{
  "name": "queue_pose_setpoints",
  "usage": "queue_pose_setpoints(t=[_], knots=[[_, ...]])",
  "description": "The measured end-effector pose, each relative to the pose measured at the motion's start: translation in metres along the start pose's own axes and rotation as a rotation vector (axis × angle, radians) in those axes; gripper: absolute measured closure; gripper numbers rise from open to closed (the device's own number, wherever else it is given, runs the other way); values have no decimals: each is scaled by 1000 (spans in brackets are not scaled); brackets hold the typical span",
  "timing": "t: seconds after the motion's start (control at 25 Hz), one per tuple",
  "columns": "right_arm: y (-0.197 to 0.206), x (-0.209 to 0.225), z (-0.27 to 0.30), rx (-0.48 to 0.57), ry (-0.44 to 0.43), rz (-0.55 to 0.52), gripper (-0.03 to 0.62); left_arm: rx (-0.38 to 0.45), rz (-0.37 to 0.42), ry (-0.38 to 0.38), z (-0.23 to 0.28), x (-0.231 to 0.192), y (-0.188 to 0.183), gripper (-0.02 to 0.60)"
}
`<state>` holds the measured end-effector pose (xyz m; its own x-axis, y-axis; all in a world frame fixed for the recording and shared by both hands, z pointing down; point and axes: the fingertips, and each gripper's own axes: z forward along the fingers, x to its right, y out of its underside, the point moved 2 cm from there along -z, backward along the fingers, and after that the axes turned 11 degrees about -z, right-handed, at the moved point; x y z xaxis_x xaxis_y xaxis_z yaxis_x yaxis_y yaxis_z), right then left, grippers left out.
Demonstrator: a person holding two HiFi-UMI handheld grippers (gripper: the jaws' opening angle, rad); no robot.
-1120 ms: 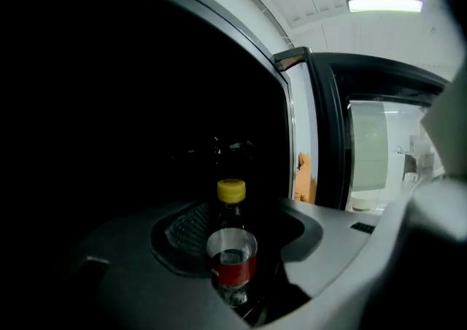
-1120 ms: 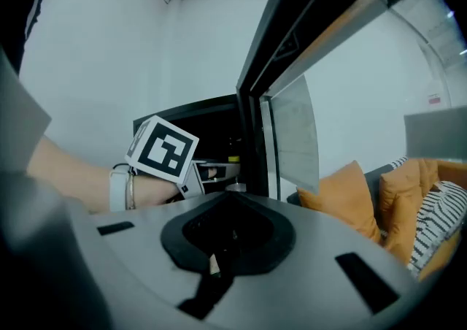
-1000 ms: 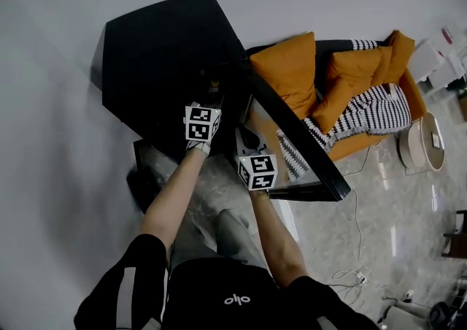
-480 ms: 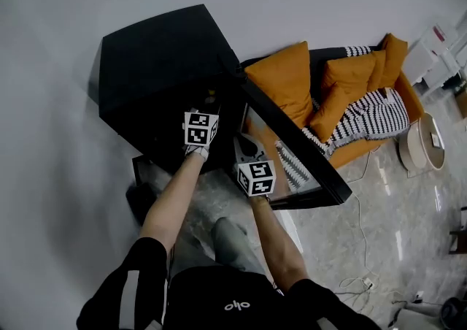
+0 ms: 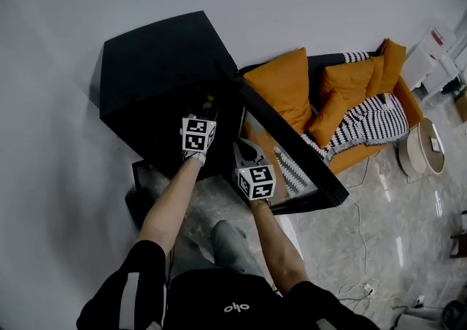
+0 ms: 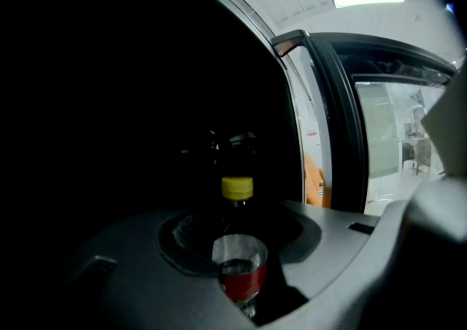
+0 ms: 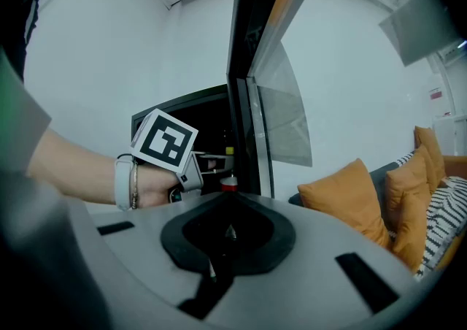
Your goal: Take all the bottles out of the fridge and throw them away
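Left arm stretched straight out, bare forearm running up to the black fridge, and the left hand-held gripper is in through the opening, pointing roughly level. Right arm is bent in closer to the body, with the right hand-held gripper hovering just beside the inner face of the open glass door.

Over to the left gripper view: dark interior, and there's the bottle, clear plastic with a red band, sitting right between the jaws. The jaws stand wide and have just been closing in on it, with no firm clamp to be seen. Directly above and behind is a yellow cap; whether it tops the same bottle is hard to tell.

Right gripper view now: jaws together, nothing in them. Ahead, the left hand with its marker cube reaches past the door's edge, and a red cap shows just beyond it inside the fridge.

Orange sofa cushions sit behind the door.
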<state>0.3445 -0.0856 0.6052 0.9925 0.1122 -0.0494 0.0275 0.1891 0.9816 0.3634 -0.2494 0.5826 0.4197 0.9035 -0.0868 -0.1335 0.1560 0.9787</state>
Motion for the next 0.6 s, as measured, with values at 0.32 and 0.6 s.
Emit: queue_pose_setpoints(t=[0.32,0.6], knots=[[-13,-6,-12,-5,-21,21,585,9,5,12,-28,11,-9,431],[-49,-22,-48,-63,-44,45,585,-47,-30,14,-85,31,-23,431]])
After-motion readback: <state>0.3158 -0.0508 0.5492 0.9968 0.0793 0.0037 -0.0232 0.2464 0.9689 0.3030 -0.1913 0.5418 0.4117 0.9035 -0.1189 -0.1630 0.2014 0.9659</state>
